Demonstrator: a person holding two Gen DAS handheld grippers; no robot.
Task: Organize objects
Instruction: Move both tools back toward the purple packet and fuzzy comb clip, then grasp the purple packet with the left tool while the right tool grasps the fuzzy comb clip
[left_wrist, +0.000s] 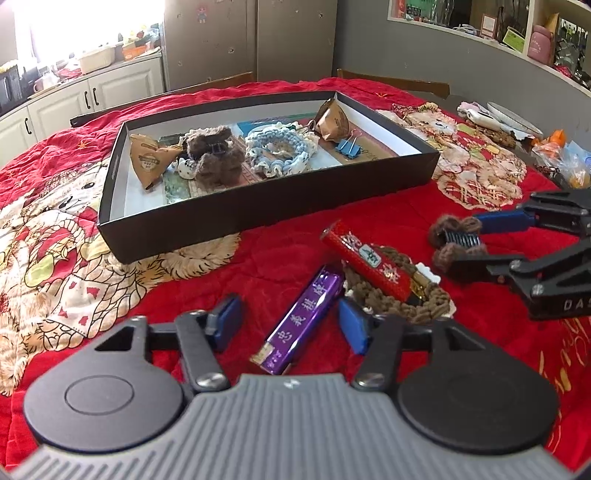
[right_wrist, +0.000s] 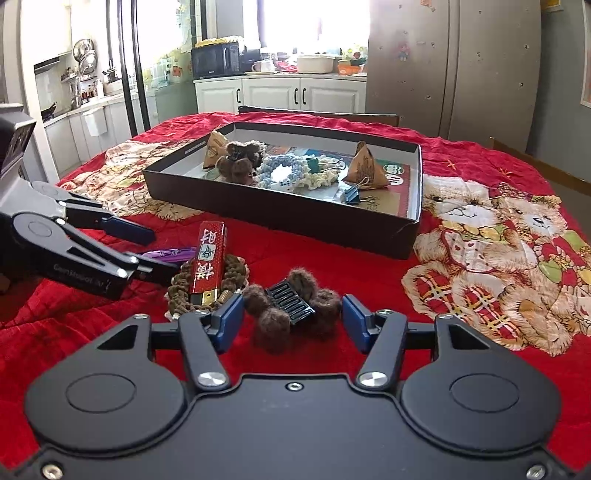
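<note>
While I am watching through both wrist cameras, my left gripper (left_wrist: 290, 325) is hanging with its jaws spread around the purple box (left_wrist: 301, 319), and its pads are not pressing on it. My right gripper (right_wrist: 293, 323) is straddling the brown fuzzy hair claw (right_wrist: 291, 308), jaws apart and clear of the fluff. Between the two, a red box (right_wrist: 208, 262) is lying on a brown knitted scrunchie (right_wrist: 231, 275). Behind, the black tray (right_wrist: 415, 206) is sitting on the red blanket (right_wrist: 332, 266), holding other scrunchies, paper pouches and a blue binder clip (right_wrist: 352, 195).
</note>
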